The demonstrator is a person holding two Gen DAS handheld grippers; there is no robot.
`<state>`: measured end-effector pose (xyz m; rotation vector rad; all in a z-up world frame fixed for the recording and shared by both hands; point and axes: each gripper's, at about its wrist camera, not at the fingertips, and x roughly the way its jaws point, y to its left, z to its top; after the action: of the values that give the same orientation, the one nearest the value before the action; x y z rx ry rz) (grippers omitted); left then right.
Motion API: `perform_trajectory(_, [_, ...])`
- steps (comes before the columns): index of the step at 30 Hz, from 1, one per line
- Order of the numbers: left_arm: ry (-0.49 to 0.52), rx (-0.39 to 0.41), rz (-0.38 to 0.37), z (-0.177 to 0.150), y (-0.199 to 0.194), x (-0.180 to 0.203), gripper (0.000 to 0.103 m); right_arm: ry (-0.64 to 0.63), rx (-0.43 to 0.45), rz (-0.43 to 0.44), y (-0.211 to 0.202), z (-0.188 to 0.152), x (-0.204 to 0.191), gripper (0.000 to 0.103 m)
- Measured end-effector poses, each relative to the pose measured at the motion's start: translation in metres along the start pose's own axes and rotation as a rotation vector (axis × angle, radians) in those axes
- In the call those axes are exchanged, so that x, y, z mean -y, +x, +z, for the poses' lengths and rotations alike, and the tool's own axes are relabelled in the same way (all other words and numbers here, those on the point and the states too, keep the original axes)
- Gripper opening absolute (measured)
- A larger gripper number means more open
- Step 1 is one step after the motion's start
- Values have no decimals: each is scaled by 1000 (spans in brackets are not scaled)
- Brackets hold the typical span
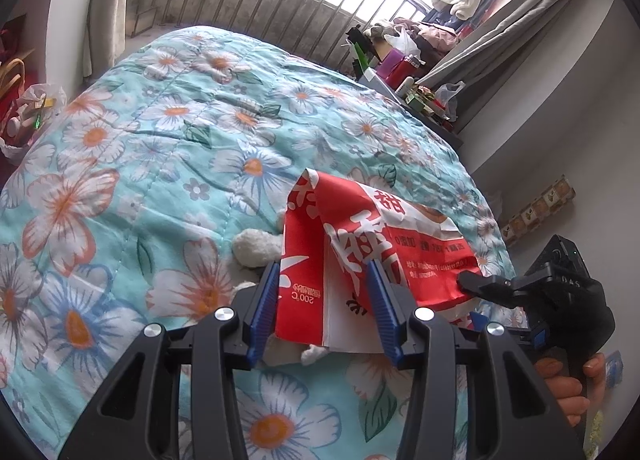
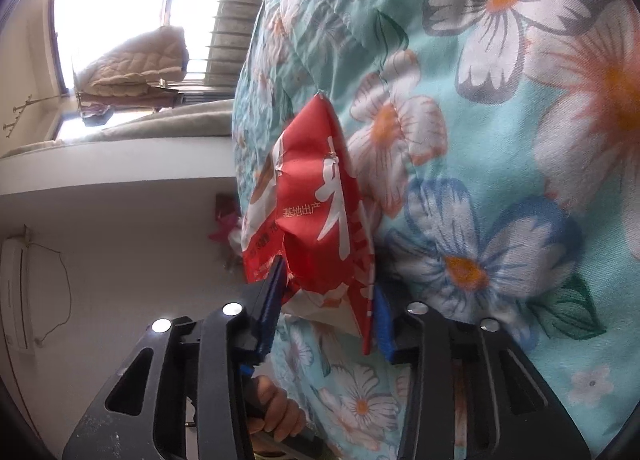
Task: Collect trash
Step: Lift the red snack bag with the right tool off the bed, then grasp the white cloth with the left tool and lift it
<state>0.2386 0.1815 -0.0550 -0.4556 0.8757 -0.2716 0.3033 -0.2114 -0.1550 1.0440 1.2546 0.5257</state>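
Observation:
A crumpled red paper bag (image 1: pixel 360 244) with white lettering is held up just above the flowered quilt. My left gripper (image 1: pixel 323 265) is shut on its lower part, with both blue pads against the paper. From the right, one black finger (image 1: pixel 480 286) of my right gripper reaches the bag's edge. In the right wrist view the same red bag (image 2: pixel 316 200) stands between the blue pads of my right gripper (image 2: pixel 329 276), which is shut on its lower corner. A white fluffy lump (image 1: pixel 256 246) lies on the quilt under the bag.
The turquoise floral quilt (image 1: pixel 168 148) covers the whole bed. A cluttered side table (image 1: pixel 404 76) stands at the far right by the grey curtain. A plastic bag of rubbish (image 1: pixel 38 104) sits on the floor at the left. A hand (image 1: pixel 568 384) grips the right tool.

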Motion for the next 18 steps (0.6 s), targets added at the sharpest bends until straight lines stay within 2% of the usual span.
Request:
perform_trajectory(1, [3,-6,-4,0,-1,1,43,2,2,16,-3,-1,1,27])
perform_trajectory(2, [6,-11,-12,0,-3,2,44,3,7,33,-7,-3,3,26])
perform_trajectory(8, [77,25,-32,-3,-32,12,43,-19,74,75,-53,-15,17,24])
perform_trajectory(14, [115,34,7,-12,-55,4,44,-6,137,82,-104,-37,47,24])
perform_trajectory(18, [128,35,62,-15,-59,-2,44,26,163,85,-119,-56,69,24])
